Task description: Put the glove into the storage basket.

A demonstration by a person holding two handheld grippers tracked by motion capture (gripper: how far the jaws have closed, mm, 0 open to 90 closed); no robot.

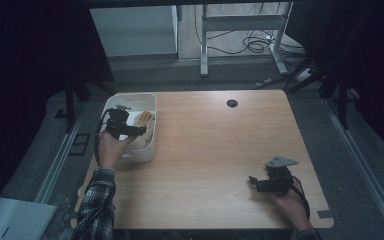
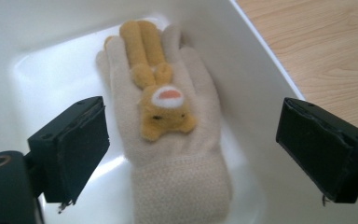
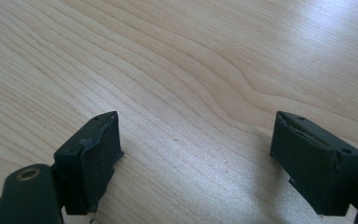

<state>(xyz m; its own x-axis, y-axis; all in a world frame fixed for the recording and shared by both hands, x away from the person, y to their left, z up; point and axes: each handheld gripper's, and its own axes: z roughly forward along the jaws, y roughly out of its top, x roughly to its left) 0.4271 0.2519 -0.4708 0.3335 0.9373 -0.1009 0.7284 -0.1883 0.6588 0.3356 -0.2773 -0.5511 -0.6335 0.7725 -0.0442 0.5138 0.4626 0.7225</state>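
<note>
glove point(image 2: 168, 140) in bin point(image 1: 151, 102) at table point(image 1: 215, 150) left edge — left gripper point(image 1: 130, 131) above it, right gripper point(image 1: 260, 184) near-right.

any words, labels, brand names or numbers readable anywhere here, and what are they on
None can be read.
The cream glove in the white bin bears a yellow plush animal face and no lettering.
The left gripper, the right gripper and the wooden table show no print.

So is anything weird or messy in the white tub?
Nothing is spilled or broken. The cream glove with a yellow bunny lies flat in the white tub, between the jaws of the open left claw.
</note>
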